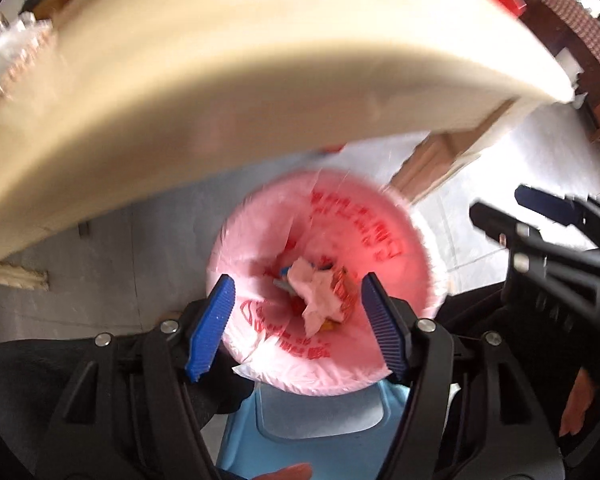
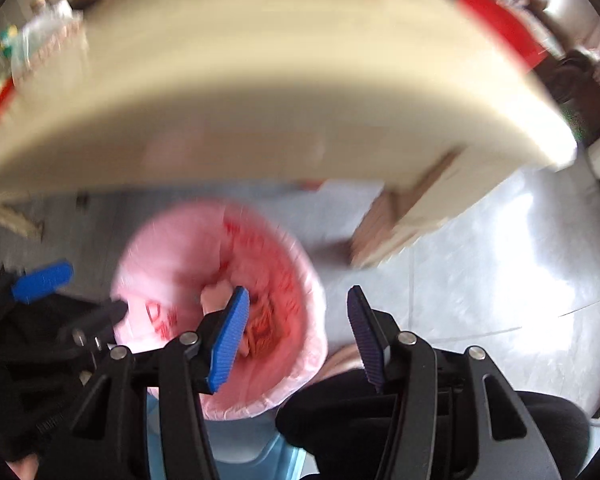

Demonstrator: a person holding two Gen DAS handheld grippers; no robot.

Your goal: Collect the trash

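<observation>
Ribbed blue pads are seen on the left gripper (image 1: 296, 324) and right gripper (image 2: 300, 336); both jaws stand parted and empty; below them a crumpled white tissue (image 1: 316, 296) lies among wrappers inside the round bin lined with a thin pink bag (image 1: 384, 224); beyond, a cream table edge (image 1: 260, 80) overhangs the grey tiled floor (image 2: 480, 260).
</observation>
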